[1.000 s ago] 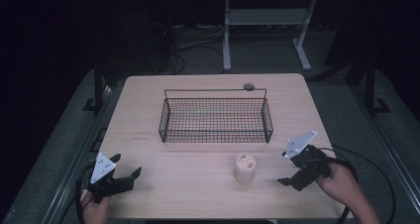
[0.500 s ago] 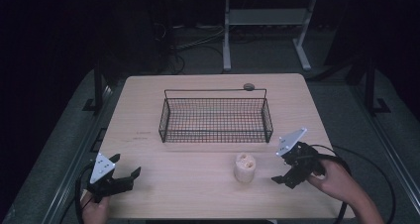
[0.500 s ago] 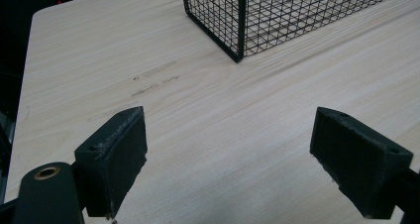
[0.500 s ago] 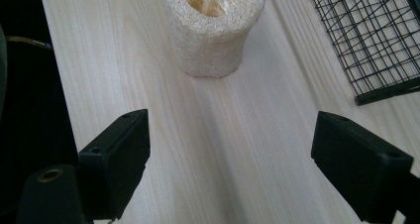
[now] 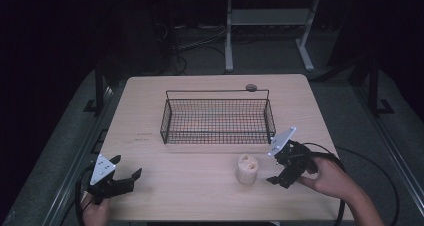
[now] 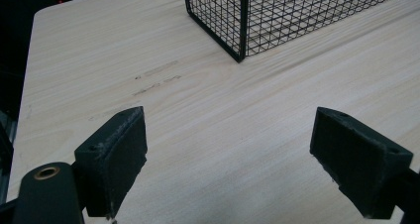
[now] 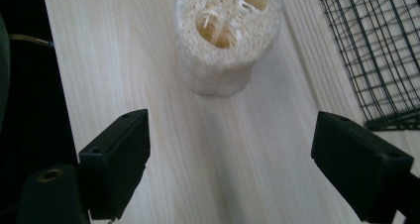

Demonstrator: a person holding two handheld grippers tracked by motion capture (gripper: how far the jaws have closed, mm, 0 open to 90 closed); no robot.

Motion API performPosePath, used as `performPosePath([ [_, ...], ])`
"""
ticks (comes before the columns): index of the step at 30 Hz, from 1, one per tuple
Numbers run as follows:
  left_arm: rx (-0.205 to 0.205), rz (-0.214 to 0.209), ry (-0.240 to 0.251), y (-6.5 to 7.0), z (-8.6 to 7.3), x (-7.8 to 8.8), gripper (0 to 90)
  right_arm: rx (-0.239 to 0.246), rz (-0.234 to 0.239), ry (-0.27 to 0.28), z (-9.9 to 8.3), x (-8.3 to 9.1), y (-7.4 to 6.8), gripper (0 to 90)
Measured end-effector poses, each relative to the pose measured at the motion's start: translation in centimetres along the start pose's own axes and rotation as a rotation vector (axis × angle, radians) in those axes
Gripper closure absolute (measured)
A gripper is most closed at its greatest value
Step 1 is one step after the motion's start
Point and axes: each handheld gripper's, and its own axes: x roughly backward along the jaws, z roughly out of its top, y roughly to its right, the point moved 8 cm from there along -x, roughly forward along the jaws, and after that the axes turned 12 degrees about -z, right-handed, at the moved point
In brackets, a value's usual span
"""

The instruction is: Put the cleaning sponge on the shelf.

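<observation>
Two hand-held grippers sit over a pale wooden table (image 5: 200, 196), both with jaws spread wide and holding nothing. The right gripper (image 5: 276, 169), lower right of the high view, points at a loofah piece (image 5: 246, 168) standing upright just below centre (hollow end up), near but apart from its jaws. The left gripper (image 5: 125, 176) rests at lower left. A black wire basket (image 5: 218, 117) occupies mid-frame, just above the loofah.

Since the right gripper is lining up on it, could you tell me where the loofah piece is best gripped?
Probably across the mid-height of the loofah, coming level from its right with the open right gripper: it stands upright, rounded, with bare table around it.
</observation>
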Motion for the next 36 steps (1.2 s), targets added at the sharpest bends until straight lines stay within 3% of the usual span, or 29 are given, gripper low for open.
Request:
performPosePath([
  [21, 0.001, 0.0, 0.003, -0.1, 0.0, 0.1, 13.7, 0.066, 0.037, -0.018, 3.2, -1.5, 0.0, 14.9],
  [36, 0.004, 0.002, 0.006, -0.1, 0.0, 0.1, 13.7, 0.105, 0.062, -0.04, 4.4, -2.4, -0.4, 14.9],
])
